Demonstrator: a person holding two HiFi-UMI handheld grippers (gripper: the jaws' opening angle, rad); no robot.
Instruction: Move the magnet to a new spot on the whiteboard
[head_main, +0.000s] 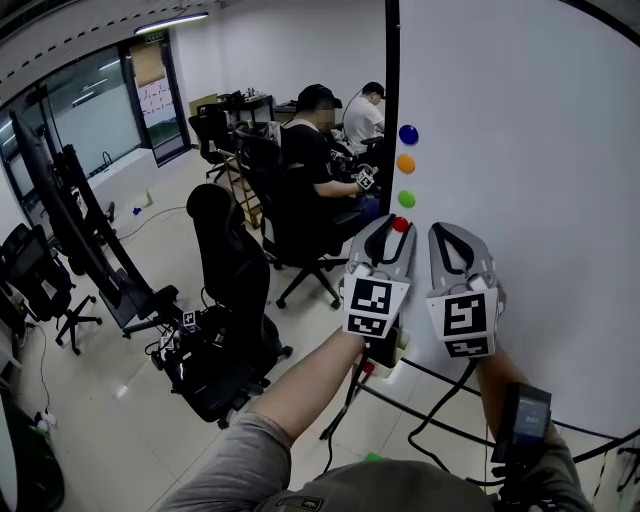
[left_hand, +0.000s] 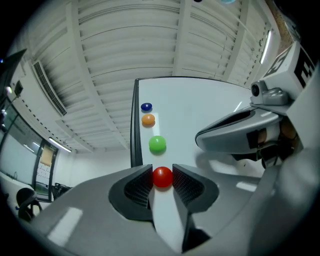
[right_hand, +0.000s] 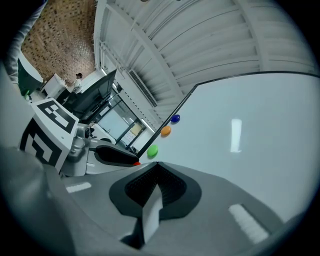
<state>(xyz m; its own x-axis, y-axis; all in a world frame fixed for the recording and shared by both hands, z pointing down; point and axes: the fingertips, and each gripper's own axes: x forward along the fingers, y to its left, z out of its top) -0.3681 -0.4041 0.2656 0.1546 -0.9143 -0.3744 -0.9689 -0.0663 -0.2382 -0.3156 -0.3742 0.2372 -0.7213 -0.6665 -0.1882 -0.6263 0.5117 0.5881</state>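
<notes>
The red magnet sits on the whiteboard near its left edge, lowest in a column under the blue magnet, orange magnet and green magnet. My left gripper is shut on the red magnet, a pad pressing on each side; in the head view the left gripper points up at the board with the red magnet at its tip. My right gripper is shut on nothing, held just to the right of the left one against the bare board.
The whiteboard's black frame edge runs just left of the magnets. Two people sit at desks behind it. Black office chairs and cables lie below and to the left.
</notes>
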